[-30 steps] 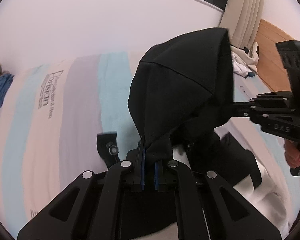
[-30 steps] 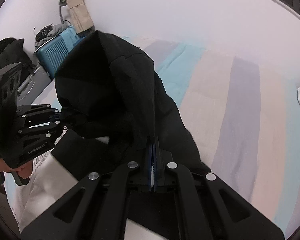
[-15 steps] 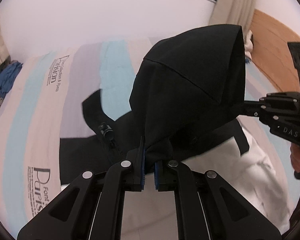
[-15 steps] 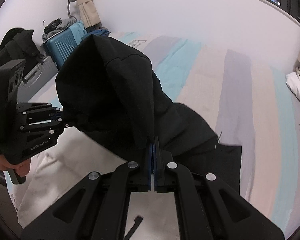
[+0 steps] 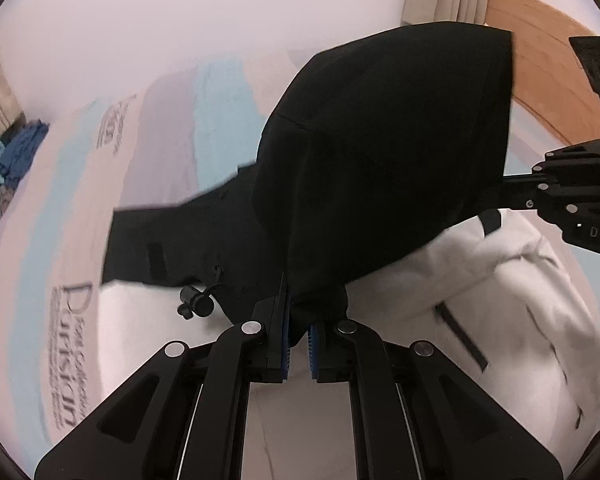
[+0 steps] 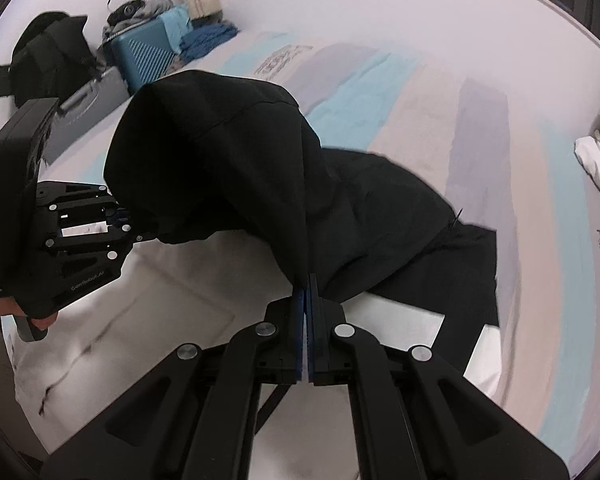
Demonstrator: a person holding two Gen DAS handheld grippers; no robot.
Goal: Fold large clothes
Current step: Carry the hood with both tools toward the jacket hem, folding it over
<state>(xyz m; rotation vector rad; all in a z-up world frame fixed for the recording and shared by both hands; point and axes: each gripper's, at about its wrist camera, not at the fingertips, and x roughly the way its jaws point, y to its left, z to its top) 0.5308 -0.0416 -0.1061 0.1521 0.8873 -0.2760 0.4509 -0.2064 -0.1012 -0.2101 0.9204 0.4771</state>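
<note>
Left gripper (image 5: 299,334): jaws clamped on a bunched edge of the black hood (image 5: 384,160), blue pads pressed against the cloth on both sides. Right gripper (image 6: 305,320): jaws closed tight on a thin edge of the same hood (image 6: 220,152). Both grippers are raised above the bed (image 6: 480,128), facing each other across the hood, which hangs domed between them. In the left view the right gripper (image 5: 512,182) reaches in level from the right edge; in the right view the left gripper (image 6: 140,236) enters from the left, a hand (image 6: 18,314) on its grip. The jacket's white body (image 5: 500,292) and black sleeve (image 5: 172,248) lie on the striped bed. A blue suitcase (image 6: 148,54) stands beyond the bed.
</note>
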